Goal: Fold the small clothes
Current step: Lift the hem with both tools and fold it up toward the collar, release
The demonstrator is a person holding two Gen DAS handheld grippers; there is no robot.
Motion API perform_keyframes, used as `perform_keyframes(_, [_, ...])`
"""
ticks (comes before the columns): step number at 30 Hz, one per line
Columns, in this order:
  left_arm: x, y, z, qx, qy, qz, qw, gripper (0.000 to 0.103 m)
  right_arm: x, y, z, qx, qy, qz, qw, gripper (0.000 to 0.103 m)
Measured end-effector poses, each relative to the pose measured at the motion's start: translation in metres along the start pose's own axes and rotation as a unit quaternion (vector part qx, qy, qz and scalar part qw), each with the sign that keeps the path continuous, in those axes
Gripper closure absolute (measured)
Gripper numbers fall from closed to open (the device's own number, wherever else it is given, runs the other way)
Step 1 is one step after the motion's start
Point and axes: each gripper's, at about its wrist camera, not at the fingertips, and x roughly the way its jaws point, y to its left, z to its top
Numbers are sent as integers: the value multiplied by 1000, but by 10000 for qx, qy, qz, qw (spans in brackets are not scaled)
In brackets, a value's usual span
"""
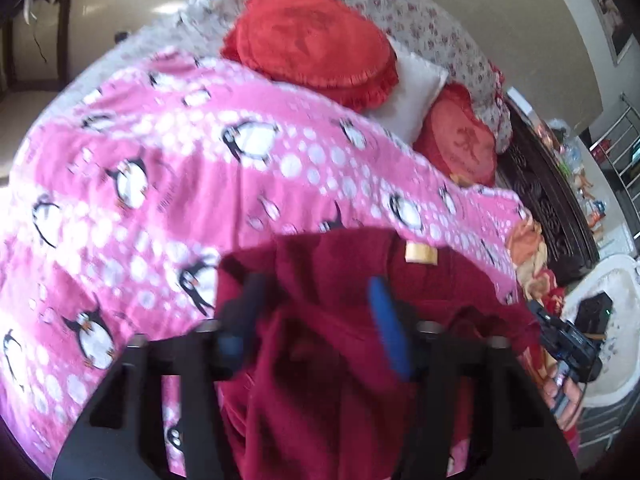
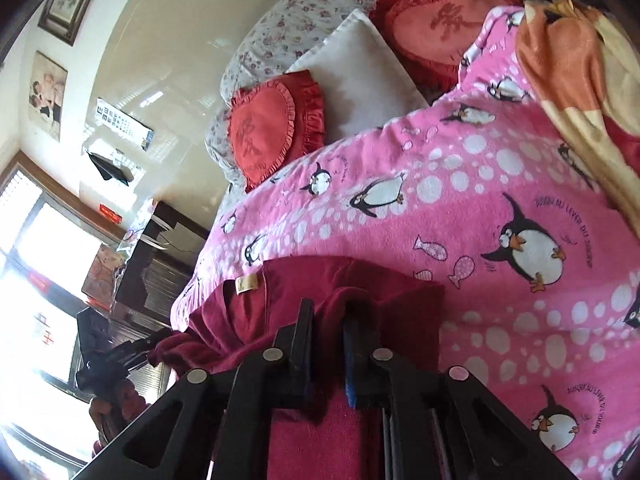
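Holding the dark red garment [image 1: 340, 320] between them, your tongs lift part of it just above the pink penguin blanket [image 1: 160, 168] on the bed. Your left tongs [image 1: 320, 312] have their fingers spread, with red cloth bunched and draped between them; whether they pinch it, you cannot tell. Your right tongs [image 2: 332, 320] are nearly together, clamped on a fold of the same garment [image 2: 320, 292]. Its tan label [image 2: 246, 283] sits left of them. Beyond lie red heart cushions [image 2: 272, 128] and a white pillow [image 2: 360, 76].
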Motion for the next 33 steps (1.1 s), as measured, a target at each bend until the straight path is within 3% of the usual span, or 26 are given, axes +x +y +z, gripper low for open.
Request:
perform_keyframes(2, [-8, 3, 2, -62, -119, -117, 9998, 32, -17, 4, 1, -162, -331, -194, 9991, 63])
perform_keyframes(5, [-10, -2, 0, 50, -89, -38, 9999, 32, -40, 15, -2, -402, -518, -111, 9978, 63])
perform_keyframes(9, [4, -17, -14, 362, -52, 140, 9992, 32, -32, 50, -22, -1324, -268, -284, 9904, 63])
perform_keyframes(13, [34, -23, -21, 470, 140, 571, 9972, 32, 6, 70, -34, -2000, -10, -644, 9777, 63])
perform_keyframes(18, [69, -14, -20, 526, 259, 1091, 9923, 32, 52, 68, -24, -2143, -74, -1125, 9702, 63])
perform_keyframes(21, [80, -5, -17, 365, 304, 1089, 9929, 32, 71, 55, -10, -1929, -135, -1347, 9718, 63])
perform_keyframes(26, [85, -5, -10, 393, 202, 1142, 9925, 31, 92, 33, 8, -1510, -117, -1316, 9797, 65])
perform_keyframes(33, [55, -4, -18, 416, 122, 976, 9943, 31, 65, 46, 2, -1535, -119, -1276, 9798, 65])
